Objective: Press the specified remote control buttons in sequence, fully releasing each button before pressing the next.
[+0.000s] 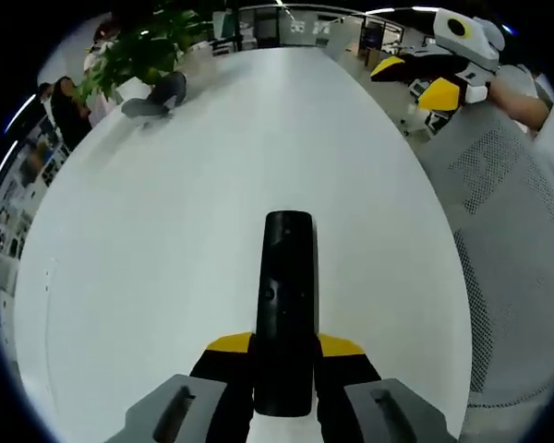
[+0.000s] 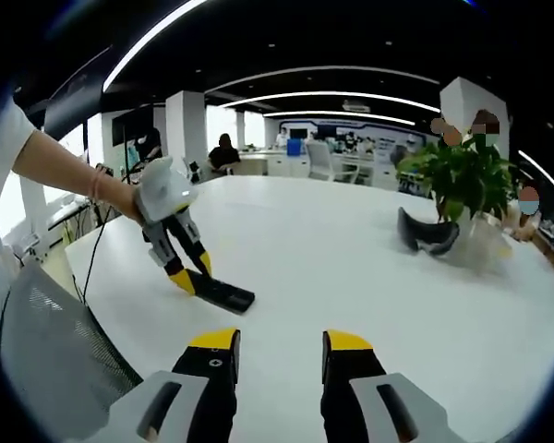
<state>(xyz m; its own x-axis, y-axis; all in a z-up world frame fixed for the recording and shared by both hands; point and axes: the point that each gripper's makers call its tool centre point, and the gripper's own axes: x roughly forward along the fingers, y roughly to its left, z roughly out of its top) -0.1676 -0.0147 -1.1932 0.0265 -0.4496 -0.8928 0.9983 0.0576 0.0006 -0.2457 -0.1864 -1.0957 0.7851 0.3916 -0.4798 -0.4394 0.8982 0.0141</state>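
The remote control [image 1: 286,309] sits at the bottom centre of the left gripper view, a slim black bar pinched at its near end between the yellow-tipped jaws of the left gripper [image 1: 286,365], with its far end reaching out over the white table [image 1: 166,231]. In the right gripper view the same remote [image 2: 220,293] lies left of centre, low on the table surface, with the left gripper [image 2: 186,272] clamped on its end and a person's arm [image 2: 60,171] coming in from the upper left. The right gripper [image 2: 282,346] rises from the bottom of its own view with jaws apart and nothing between them, well apart from the remote. The remote looks light, rigid and smooth-skinned plastic, so it will likely pivot or slide under a press unless the tail end is kept pinched at its narrow sides, leaving the button face free. Its buttons are too small to make out. A plant [image 2: 466,175] and a dark headset-like object [image 2: 427,235] stand at the right.
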